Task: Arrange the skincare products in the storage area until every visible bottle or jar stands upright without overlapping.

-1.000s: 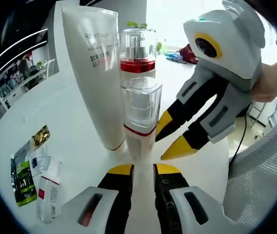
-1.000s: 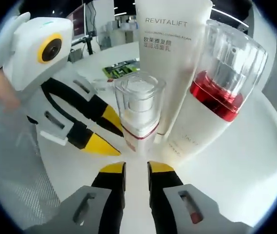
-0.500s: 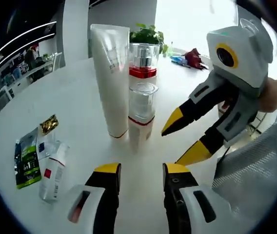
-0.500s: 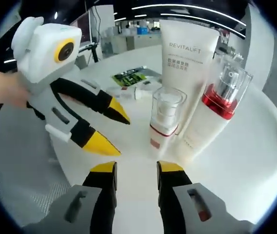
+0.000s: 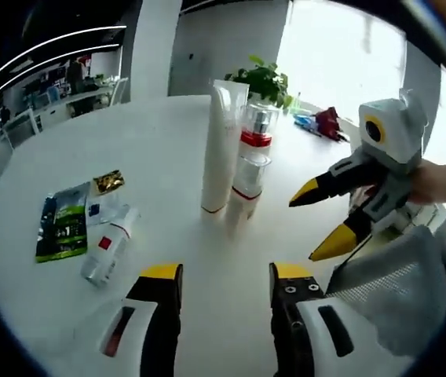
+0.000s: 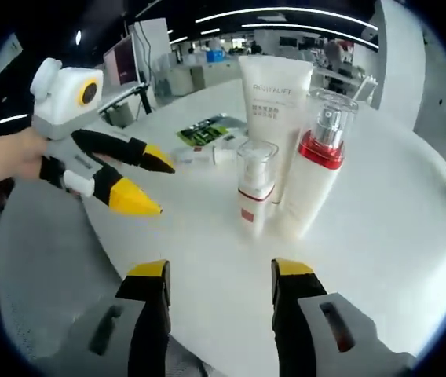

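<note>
Three products stand upright close together on the round white table (image 5: 66, 141): a tall white tube (image 5: 221, 145) (image 6: 274, 110), a red-banded pump bottle (image 5: 256, 133) (image 6: 317, 181), and a small clear-capped bottle (image 5: 246, 192) (image 6: 254, 188) in front of them. A small white tube (image 5: 109, 251) (image 6: 207, 155) lies flat to the left. My left gripper (image 5: 225, 275) (image 6: 154, 187) is open and holds nothing, well back from the bottles. My right gripper (image 6: 219, 271) (image 5: 315, 224) is also open and holds nothing, off to the right of the group.
A green sachet (image 5: 62, 228) (image 6: 203, 129) and a gold sachet (image 5: 107, 182) lie flat beside the fallen tube. A potted plant (image 5: 266, 78) stands behind the bottles. A grey mesh chair back (image 5: 396, 290) sits by the table's near edge. Office desks are far behind.
Both grippers have drawn back from the standing bottles, which now look smaller and farther. Their jaws stand wider apart than a second ago. The bottles have not moved.
</note>
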Available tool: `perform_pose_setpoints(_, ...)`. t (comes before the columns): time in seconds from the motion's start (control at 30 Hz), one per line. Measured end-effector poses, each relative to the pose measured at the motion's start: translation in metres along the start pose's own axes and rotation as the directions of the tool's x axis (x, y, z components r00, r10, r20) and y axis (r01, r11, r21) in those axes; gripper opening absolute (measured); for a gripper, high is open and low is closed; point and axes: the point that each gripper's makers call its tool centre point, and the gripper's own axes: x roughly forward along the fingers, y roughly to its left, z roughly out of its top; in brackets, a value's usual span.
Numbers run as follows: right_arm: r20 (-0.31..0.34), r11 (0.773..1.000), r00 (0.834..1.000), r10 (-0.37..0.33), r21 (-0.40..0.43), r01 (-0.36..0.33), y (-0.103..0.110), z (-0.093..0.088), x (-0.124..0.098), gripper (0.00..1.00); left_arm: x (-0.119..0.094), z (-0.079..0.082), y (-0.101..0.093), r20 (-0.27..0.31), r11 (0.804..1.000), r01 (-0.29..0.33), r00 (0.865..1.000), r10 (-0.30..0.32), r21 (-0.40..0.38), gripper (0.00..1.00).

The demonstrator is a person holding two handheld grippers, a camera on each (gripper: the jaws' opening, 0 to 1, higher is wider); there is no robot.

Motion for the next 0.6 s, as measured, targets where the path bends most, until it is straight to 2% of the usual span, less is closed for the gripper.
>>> perform_pose_setpoints(0.1, 0.016, 1.000, 1.000, 0.004, 0.029, -0.005, -0.001, 0.003, -0.008, 0.56, -0.015, 0.001, 0.005, 0.035, 0.999, -0.030, 0.999, 0.031, -0.039, 0.40)
perform_pose_setpoints(0.27, 0.080, 0.996, 0.997, 0.009, 0.084, -0.016, -0.003, 0.015, -0.020, 0.59, -0.031, -0.004, 0.016, 0.062, 0.993, -0.067, 0.995, 0.074, -0.101, 0.44)
perform_pose_setpoints(0.37, 0.091, 0.995, 0.996, 0.010, 0.102, -0.020, -0.004, 0.017, -0.027, 0.61, -0.045, -0.002, 0.019, 0.104, 0.986, -0.071, 0.991, 0.087, -0.152, 0.47)
perform_pose_setpoints(0.5, 0.098, 0.994, 0.995, 0.008, 0.104, -0.018, -0.005, 0.017, -0.032, 0.62, -0.059, -0.005, 0.026, 0.106, 0.981, -0.094, 0.988, 0.113, -0.170, 0.51)
perform_pose_setpoints(0.6, 0.106, 0.993, 0.994, 0.003, 0.116, -0.015, -0.010, 0.015, -0.036, 0.64, -0.075, -0.002, 0.031, 0.134, 0.970, -0.115, 0.980, 0.146, -0.214, 0.55)
